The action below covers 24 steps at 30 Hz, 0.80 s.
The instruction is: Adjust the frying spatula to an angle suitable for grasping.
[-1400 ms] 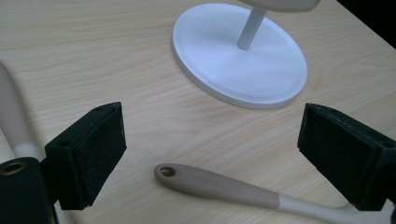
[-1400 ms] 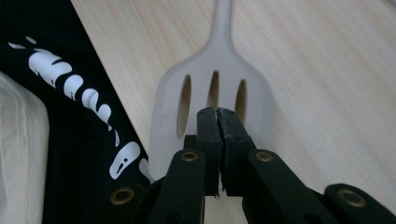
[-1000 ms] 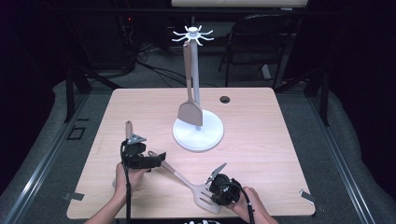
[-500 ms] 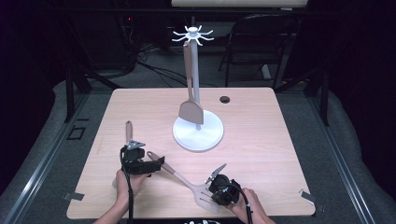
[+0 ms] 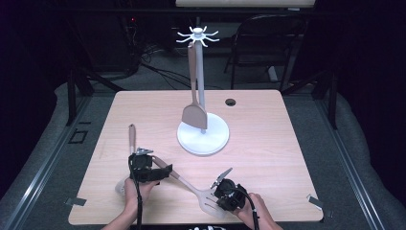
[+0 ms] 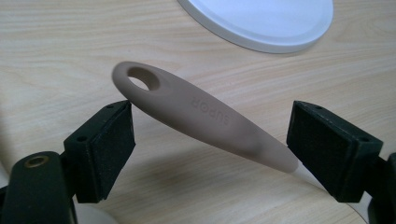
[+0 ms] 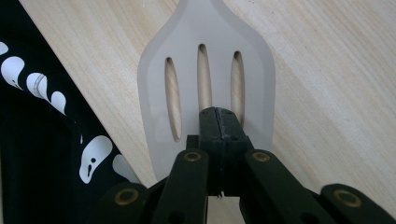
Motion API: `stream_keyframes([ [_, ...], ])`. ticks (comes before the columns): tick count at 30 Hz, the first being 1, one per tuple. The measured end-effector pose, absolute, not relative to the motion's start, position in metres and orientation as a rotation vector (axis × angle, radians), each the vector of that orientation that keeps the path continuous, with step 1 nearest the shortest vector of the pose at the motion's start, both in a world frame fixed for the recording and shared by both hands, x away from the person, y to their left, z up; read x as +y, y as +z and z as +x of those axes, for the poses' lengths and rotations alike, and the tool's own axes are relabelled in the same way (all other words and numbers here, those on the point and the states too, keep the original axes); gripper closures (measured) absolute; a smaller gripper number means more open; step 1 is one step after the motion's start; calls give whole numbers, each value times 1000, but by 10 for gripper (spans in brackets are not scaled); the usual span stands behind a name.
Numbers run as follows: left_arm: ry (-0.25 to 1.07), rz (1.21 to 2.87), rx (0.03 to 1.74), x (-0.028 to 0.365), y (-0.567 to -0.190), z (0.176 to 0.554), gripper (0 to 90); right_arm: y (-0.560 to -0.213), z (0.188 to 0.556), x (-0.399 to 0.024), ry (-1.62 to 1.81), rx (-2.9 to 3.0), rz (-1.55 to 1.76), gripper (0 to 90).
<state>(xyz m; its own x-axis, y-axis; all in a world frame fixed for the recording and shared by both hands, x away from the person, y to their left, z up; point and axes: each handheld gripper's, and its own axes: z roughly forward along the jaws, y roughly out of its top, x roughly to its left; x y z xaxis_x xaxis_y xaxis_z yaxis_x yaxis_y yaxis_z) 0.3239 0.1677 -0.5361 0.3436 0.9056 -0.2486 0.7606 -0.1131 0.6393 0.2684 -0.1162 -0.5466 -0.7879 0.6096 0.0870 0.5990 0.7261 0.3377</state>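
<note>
Jaws on your left gripper (image 5: 165, 173) stand wide apart around the taupe handle of the slotted turner (image 5: 191, 188); in the left gripper view the handle (image 6: 201, 116) lies slantwise between the two black pads (image 6: 109, 149), its holed end just beside one pad and its narrow end close to the other, and I cannot tell whether either pad touches it. Those jaws have just been closing a little with the handle between them. Your right gripper (image 5: 221, 178) sits at the near edge of the table (image 5: 287, 143), right of centre, and its jaws are pressed fully together with nothing clamped between them; in the right gripper view the closed tips (image 7: 219, 130) rest over the pale slotted blade (image 7: 205, 88), which lies flat on the wood with three slots showing. You will find the turner running from the left gripper down and right to the blade by the right gripper. Farther off, near the table's middle, stands the white rack (image 5: 203, 134) with a second turner (image 5: 193, 112) hanging from its top hooks. Another utensil (image 5: 131, 138) lies on the wood just beyond your left gripper.
</note>
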Motion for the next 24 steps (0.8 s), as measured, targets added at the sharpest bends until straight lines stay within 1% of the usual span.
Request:
stream_keyframes([
  [3, 253, 1922, 1459, 162, -541, 325, 159, -547, 268, -116, 552, 2889, 1007, 900],
  [8, 272, 1912, 1466, 156, -544, 327, 171, -547, 269, -116, 553, 2891, 1003, 900],
  [14, 213, 1893, 1490, 153, -552, 330, 287, -547, 269, -116, 557, 2896, 1001, 900],
  [21, 148, 1833, 1477, 158, -554, 332, 372, -546, 271, -116, 542, 2910, 986, 898],
  [24, 139, 1810, 1448, 159, -553, 332, 405, -548, 273, -117, 597, 2921, 1022, 869],
])
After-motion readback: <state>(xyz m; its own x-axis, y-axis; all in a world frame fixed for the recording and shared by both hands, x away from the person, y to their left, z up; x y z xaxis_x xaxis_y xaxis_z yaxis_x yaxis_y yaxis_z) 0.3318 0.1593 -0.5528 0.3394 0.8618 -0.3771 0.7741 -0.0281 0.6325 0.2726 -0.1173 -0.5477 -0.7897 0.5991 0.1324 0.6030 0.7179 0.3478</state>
